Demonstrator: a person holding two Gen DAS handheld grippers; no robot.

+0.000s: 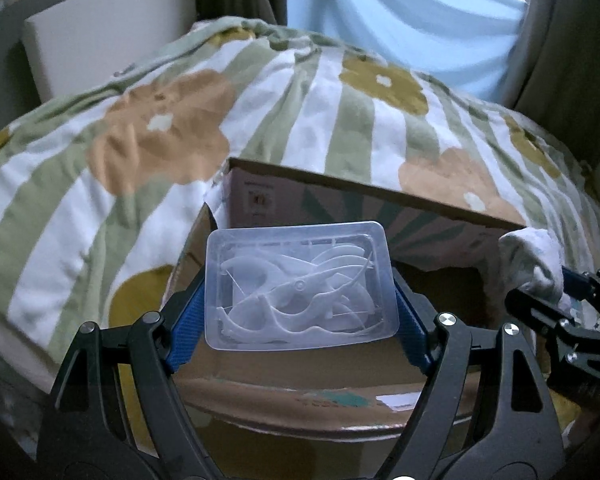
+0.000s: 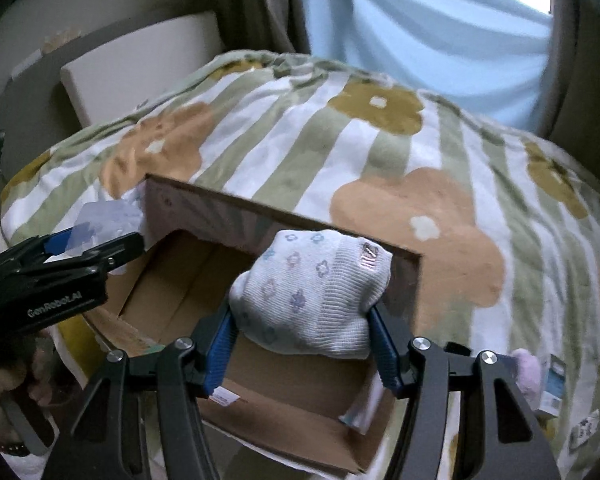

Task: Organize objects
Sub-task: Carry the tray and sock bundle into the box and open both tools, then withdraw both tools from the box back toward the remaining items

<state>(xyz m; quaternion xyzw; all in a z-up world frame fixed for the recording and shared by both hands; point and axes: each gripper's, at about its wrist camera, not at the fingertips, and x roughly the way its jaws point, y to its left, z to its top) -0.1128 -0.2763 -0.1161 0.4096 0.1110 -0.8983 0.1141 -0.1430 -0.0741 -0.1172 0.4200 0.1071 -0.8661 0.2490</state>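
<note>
Left gripper (image 1: 300,300) clamps a clear plastic box (image 1: 299,285) by its short sides above the cardboard box (image 1: 380,208); rigid, light, slippery. Right gripper (image 2: 302,340) squeezes rolled socks (image 2: 312,292), soft and light, over the same opening

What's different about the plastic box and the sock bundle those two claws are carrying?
The plastic box is clear, rigid and flat; the sock bundle is soft, white, lumpy cloth with small flowers. The left gripper stands wider than the right gripper. Both hang over the cardboard box.
</note>
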